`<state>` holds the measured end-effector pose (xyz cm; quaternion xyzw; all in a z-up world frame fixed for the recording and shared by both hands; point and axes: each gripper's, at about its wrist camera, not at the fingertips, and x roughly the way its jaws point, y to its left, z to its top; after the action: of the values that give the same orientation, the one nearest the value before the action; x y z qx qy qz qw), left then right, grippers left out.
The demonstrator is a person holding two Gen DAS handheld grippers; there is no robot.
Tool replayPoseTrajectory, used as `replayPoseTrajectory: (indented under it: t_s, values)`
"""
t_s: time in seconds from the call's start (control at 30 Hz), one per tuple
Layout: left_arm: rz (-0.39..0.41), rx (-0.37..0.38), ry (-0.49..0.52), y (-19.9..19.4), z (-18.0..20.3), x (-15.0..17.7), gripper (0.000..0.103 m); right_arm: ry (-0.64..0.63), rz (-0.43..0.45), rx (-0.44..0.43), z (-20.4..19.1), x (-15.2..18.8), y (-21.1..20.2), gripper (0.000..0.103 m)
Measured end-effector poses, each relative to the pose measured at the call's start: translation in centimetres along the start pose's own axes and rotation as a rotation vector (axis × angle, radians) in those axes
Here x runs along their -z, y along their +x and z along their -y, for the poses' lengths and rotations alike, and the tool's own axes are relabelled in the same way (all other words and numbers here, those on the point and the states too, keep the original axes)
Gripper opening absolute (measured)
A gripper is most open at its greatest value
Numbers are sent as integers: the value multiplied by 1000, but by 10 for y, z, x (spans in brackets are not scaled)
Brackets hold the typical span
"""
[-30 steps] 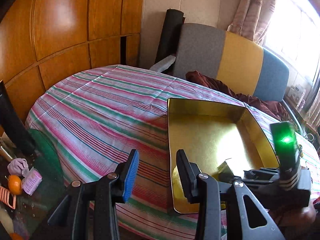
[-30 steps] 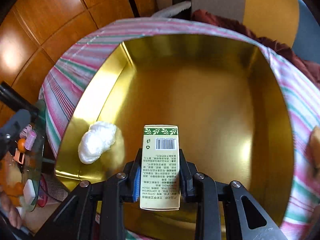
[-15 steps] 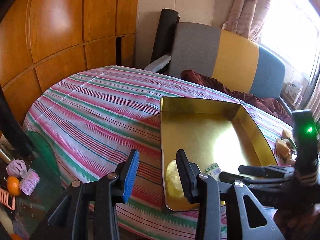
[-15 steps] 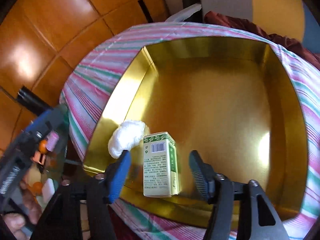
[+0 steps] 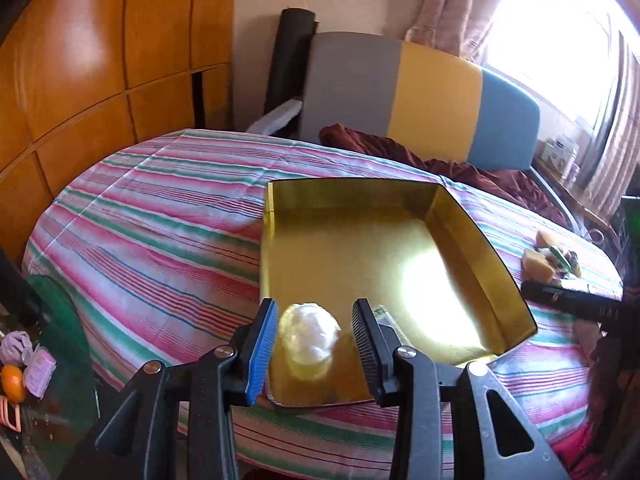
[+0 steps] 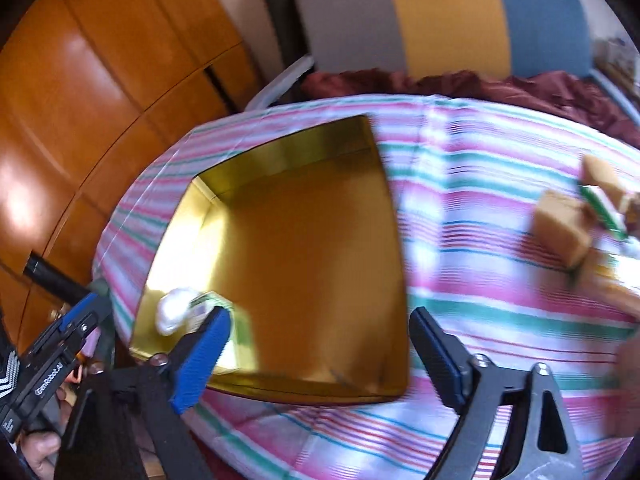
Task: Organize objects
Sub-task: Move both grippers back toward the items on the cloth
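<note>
A gold tray (image 5: 360,248) (image 6: 312,248) lies on the striped bedcover. A white crumpled ball (image 5: 308,334) (image 6: 176,308) and a small green box (image 6: 212,308) rest in its near left corner. In the left wrist view the box (image 5: 382,314) peeks out behind one finger. My left gripper (image 5: 314,344) hovers above that corner, part open and empty, with the ball seen through the gap. My right gripper (image 6: 320,356) is over the tray's near rim. Its jaws are opening wide with nothing between them. A pile of tan blocks and a green-white item (image 6: 568,224) (image 5: 550,260) sits to the right of the tray.
The striped bedcover (image 5: 160,220) drops off at the left beside wooden wall panels (image 5: 100,60). A grey, yellow and blue headboard (image 5: 420,92) and a dark red blanket (image 5: 460,164) lie behind. A low side table (image 5: 52,420) at the left holds an orange and pink items.
My right gripper let go of the green box in the tray, opened wide and pulled back toward the right. My left gripper shifted so the white ball now shows between its fingers.
</note>
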<state>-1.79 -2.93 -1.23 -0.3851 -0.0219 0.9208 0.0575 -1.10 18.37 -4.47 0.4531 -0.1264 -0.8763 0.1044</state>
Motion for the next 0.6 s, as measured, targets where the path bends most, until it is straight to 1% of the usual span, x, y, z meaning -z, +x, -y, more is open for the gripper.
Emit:
replayPoseTrajectory:
  t_s: [0.07,0.1,0.13,0.4,0.5,0.6]
  values:
    - [-6,15,19,2,8,0,39,25,22,37,18,-1,-10,96]
    - [-11,27,31,3,13,-1,39,35,30,52,26,-2,-15,100]
    - [-14,36,41,4,18,-1,39,51,43,70,38,-3,-22,102]
    - [-40,117,142,8,59,-3,39,153,120,223,137,-11,-79,103]
    - [-49,151,188,10,80,-5,39,228,146,298,183,-12,-100,103]
    - [-50,197,243,10,107,-8,39,316,184,364,228,-7,-114,103]
